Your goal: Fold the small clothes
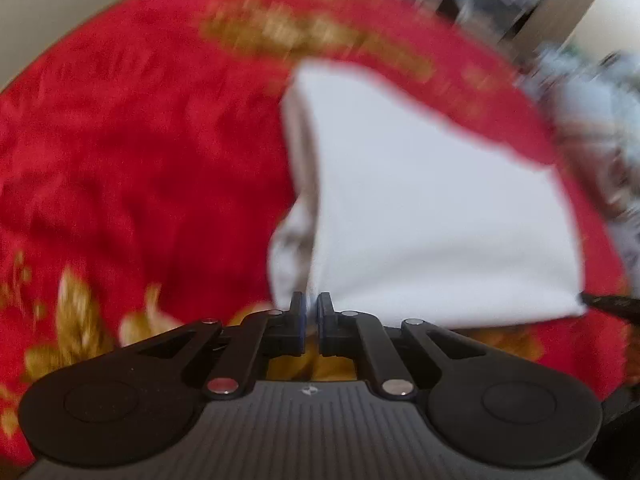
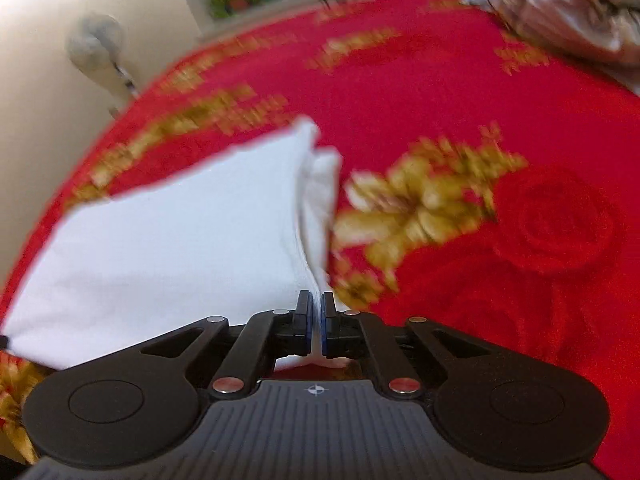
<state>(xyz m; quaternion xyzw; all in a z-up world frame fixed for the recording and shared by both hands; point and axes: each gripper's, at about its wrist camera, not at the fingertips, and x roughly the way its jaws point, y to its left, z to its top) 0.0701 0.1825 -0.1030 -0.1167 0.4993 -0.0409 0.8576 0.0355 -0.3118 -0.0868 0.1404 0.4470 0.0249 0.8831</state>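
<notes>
A red bedcover with gold flower patterns (image 2: pixel 460 92) filled both views, with a pale wall and a white fan (image 2: pixel 96 46) beyond its far left edge and a heap of bagged things (image 2: pixel 568 4) at its far right corner; everything was smeared by motion blur. Starting on the left, the left gripper (image 1: pixel 311 312) had its jaws nearly together, pinching the near left corner of a white garment (image 1: pixel 432 208), whose layered side edge ran forward and away from its fingers. From there the cloth stretched rightward as a taut sheet, lifted off the cover, to a dark tip at the right edge of the left view that seemed to be the other tool. The right gripper (image 2: pixel 317 312) was clamped on the garment's (image 2: pixel 180 236) near right corner, white cloth showing in the thin gap between its pads, with the folded side edge likewise running away ahead. So the garment hung between the two, its long axis running left to right from one gripper to the other, and neither was nearer to it. Judging by this, the coming fold would depend on carrying both held corners forward together toward the far edge, kept level so that the layers landed square.
</notes>
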